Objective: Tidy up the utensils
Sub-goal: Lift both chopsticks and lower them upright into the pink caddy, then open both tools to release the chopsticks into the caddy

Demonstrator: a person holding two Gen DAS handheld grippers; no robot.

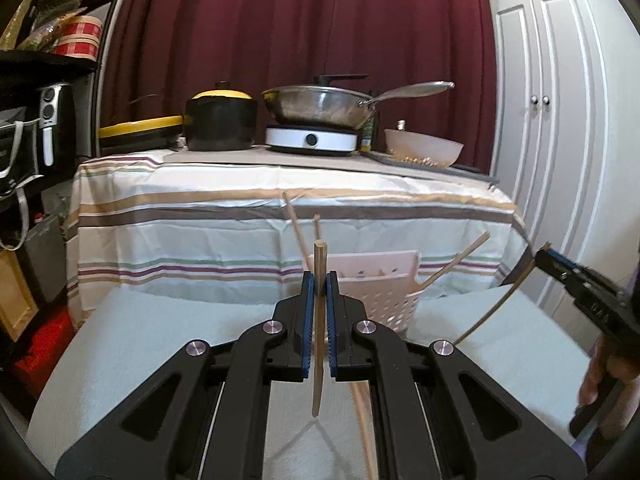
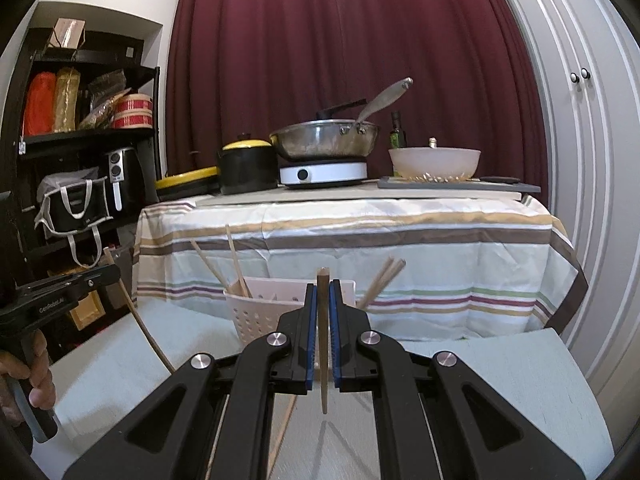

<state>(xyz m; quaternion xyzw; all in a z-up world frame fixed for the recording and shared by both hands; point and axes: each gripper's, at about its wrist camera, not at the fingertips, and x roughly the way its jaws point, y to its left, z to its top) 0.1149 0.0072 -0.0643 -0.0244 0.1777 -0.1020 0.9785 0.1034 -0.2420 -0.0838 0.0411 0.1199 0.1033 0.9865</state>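
Left gripper clamps one chopstick upright | right gripper clamps another | basket ahead on table, several sticks inside | risk: thin stick may pivot in pads, miss rim, or knock leaning sticks

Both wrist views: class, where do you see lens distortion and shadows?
Left wrist view: the white cupboard doors bow outward and dark corners ring the frame. Right wrist view: the chopstick held by the right hand-held gripper casts forked shadows on the pale tabletop.
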